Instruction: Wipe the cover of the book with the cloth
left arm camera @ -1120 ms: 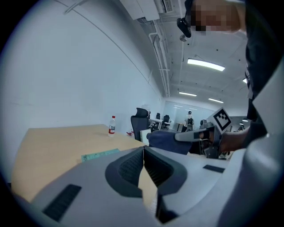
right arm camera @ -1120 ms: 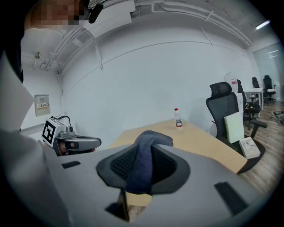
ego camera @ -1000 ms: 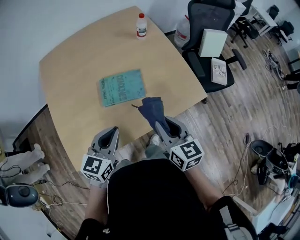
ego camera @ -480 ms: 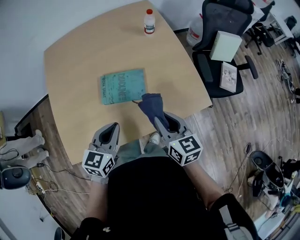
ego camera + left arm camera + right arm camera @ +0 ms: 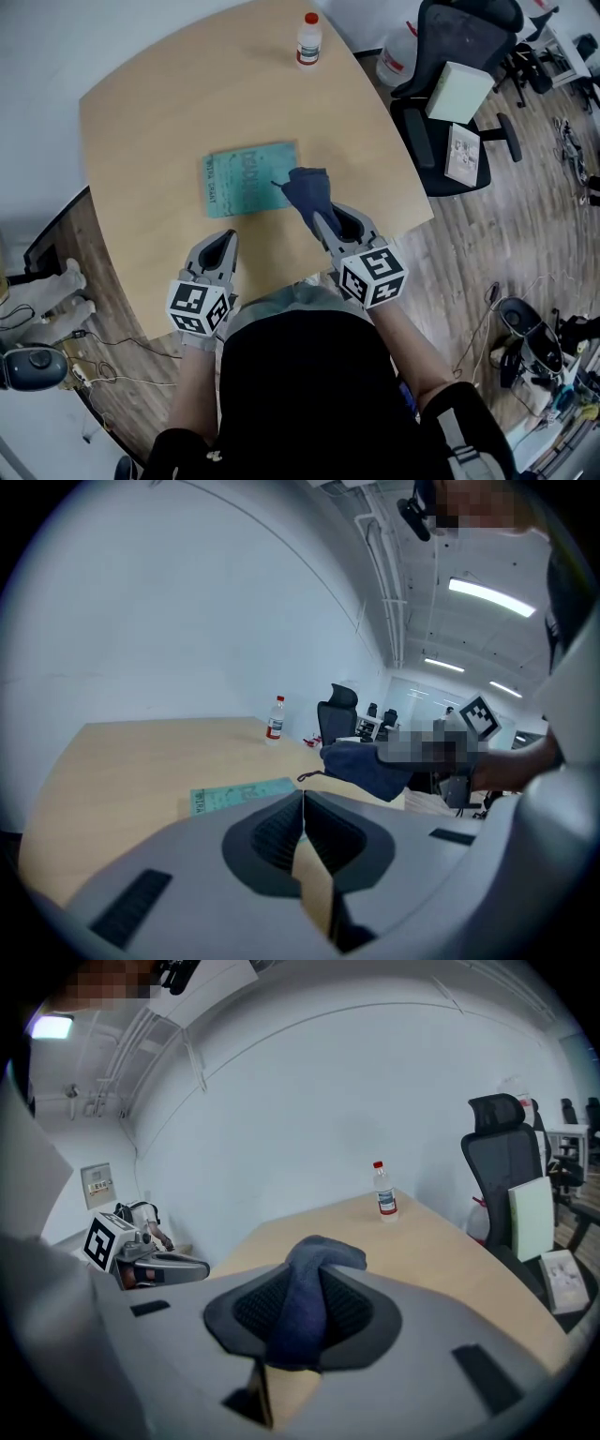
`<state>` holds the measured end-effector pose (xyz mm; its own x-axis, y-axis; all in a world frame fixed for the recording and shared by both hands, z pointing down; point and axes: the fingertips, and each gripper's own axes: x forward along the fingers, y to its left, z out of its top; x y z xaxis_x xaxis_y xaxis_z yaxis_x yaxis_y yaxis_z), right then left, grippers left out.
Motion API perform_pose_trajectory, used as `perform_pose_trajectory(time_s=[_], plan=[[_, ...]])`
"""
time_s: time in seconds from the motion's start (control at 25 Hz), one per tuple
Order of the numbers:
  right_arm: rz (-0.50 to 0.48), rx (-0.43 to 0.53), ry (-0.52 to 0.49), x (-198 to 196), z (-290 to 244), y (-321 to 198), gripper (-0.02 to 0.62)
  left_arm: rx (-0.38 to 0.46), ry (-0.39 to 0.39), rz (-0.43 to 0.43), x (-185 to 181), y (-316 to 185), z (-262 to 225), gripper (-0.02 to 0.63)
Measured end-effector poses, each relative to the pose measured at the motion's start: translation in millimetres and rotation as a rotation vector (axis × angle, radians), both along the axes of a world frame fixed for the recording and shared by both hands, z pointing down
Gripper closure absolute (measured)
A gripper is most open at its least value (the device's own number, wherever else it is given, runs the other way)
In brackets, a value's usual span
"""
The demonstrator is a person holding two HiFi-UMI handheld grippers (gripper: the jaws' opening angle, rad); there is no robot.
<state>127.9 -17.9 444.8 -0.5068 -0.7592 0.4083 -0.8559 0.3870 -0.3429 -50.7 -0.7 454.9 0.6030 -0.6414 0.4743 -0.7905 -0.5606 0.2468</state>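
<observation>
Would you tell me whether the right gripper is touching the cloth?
Touching. The right gripper view shows the cloth pinched between the jaws of the right gripper, its free end bulging out past them.

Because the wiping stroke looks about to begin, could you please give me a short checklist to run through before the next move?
1. Grip: cloth held in the right tongs: ok, jaws shut on it.
2. Position: cloth reaches the book: ok, it overlaps the right edge; contact cannot tell.
3. The book lies flat on the table: ok.
4. The left tongs are empty, shut, clear of the book: ok.
5. The book is steadied against sliding: not ok, nothing holds it.
6. The bottle is out of the wiping path: ok.
</observation>
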Motion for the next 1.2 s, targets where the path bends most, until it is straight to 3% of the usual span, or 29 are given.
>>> perform_pose_trajectory(time_s=[0.24, 0.56, 1.2], plan=[[-0.008, -0.03, 0.028, -15.2, 18.7, -50.0, 0.494, -0.096, 0.028, -0.037, -17.3, -45.3, 34.9, 0.584], [-0.016, -0.086, 0.077, -31.2, 58.7, -107.4, 0.494, -0.187, -0.004, -0.04, -29.9, -87.6, 79.7, 0.584], [0.019, -0.159, 0.163, -38.2, 130.6, -169.9, 0.494, -0.347, -0.18, 0.0, -48.7, -100.3, 162.6, 0.584]])
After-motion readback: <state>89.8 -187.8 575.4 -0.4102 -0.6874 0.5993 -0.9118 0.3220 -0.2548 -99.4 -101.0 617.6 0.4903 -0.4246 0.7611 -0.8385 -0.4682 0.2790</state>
